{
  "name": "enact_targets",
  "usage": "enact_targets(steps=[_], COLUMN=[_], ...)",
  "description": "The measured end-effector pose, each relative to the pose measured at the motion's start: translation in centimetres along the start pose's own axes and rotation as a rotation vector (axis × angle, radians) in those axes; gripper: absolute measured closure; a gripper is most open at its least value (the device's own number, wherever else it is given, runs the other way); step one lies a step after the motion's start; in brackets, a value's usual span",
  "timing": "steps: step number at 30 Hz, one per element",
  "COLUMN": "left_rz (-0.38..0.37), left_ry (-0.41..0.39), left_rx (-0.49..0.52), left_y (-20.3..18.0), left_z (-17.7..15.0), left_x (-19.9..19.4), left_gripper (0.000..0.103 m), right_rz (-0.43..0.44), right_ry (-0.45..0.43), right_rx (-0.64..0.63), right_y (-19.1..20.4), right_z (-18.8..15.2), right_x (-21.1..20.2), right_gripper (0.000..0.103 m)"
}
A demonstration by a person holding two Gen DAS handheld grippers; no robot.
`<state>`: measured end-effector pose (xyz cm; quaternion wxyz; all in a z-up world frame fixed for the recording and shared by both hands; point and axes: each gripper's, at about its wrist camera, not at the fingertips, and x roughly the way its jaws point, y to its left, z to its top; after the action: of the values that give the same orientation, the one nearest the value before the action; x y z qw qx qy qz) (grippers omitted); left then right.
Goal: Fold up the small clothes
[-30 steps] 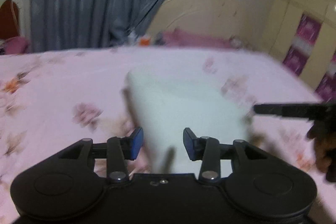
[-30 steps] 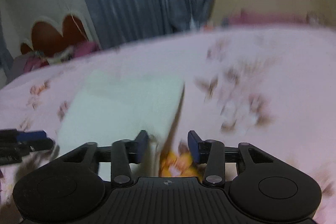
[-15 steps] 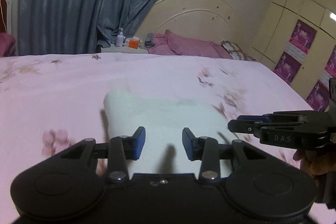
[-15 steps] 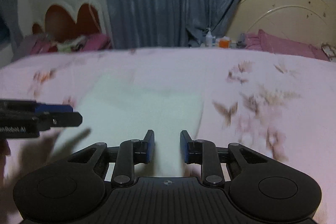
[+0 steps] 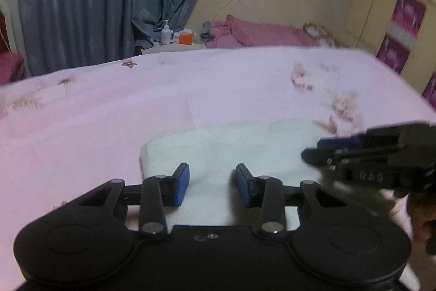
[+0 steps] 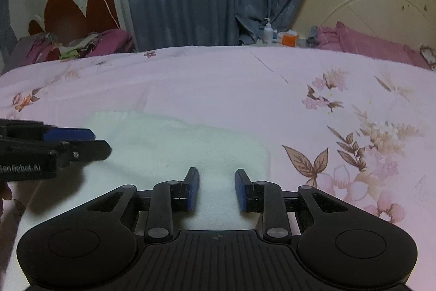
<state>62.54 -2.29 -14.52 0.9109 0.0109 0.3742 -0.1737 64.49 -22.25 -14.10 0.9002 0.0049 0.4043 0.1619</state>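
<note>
**Both grippers come down toward the near edge of the cloth**

Since a second ago the two grippers have sunk toward the bed, and the white cloth [image 5: 229,154] now lies flat and spread under them, while before it looked raised and blurred. It rests on the pink sheet [image 6: 245,89], at about 6 o'clock in both views.

Left gripper [image 5: 212,188]: jaws narrow, with a gap, nothing between the pads; the cloth is seen behind the gap. Its opening has hardly changed.

Right gripper [image 6: 217,190]: jaws also narrow and empty. They have just been closing from a wider opening, and no cloth is between them. In the left view it enters from 3 o'clock, just beside the cloth's right edge.

I judge that one fold is already laid and released, because the cloth looks thick with a rounded far edge. The next move probably needs both grippers to pinch the near corners for another fold. A shallow pinch may catch only the top layer.
</note>
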Motion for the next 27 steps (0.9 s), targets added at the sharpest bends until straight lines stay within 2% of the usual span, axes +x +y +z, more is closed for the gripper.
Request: enact_targets(steps=[5, 6, 9, 12, 14, 16, 21, 24, 27], left_rz=[0.021, 0.019, 0.001, -0.007, 0.002, 0.007, 0.005, -0.017, -0.002], left_ry=[0.003, -0.009, -0.046, -0.031, 0.011, 0.012, -0.003, -0.029, -0.019], left_rx=[0.007, 0.011, 0.012, 0.036, 0.049, 0.053, 0.03, 0.012, 0.04], left_y=[-0.3, -0.6, -1.6, -2.9, -3.3, -3.4, -3.6, -4.4, -5.6], left_z=[0.4, 0.5, 0.3, -0.4, -1.0, -1.3, -1.3, -2.6, -4.8], left_x=[-1.1, -1.9, -3.7, -3.8, -2.7, -2.3, -4.4, -6.8, -8.0], left_gripper=[0.065, 0.062, 0.059, 0.059, 0.06, 0.06, 0.059, 0.059, 0.059], right_rz=[-0.006, -0.011, 0.036, 0.061, 0.048, 0.025, 0.029, 0.059, 0.082], right_ry=[0.009, -0.004, -0.044, -0.043, -0.001, 0.036, -0.001, -0.028, 0.005], right_rx=[-0.005, -0.008, -0.014, -0.04, -0.065, -0.075, -0.069, -0.118, -0.154], right_y=[0.2, 0.5, 0.9, 1.8, 2.2, 2.2, 2.1, 2.8, 3.3], right_z=[0.6, 0.6, 0.5, 0.1, -0.4, -1.0, -1.1, -2.1, -3.8], right_x=[-0.5, -1.3, -3.5, -4.4, -3.7, -2.6, -4.4, -6.8, -7.6], right_gripper=[0.075, 0.075, 0.075, 0.075, 0.075, 0.075, 0.075, 0.075, 0.075])
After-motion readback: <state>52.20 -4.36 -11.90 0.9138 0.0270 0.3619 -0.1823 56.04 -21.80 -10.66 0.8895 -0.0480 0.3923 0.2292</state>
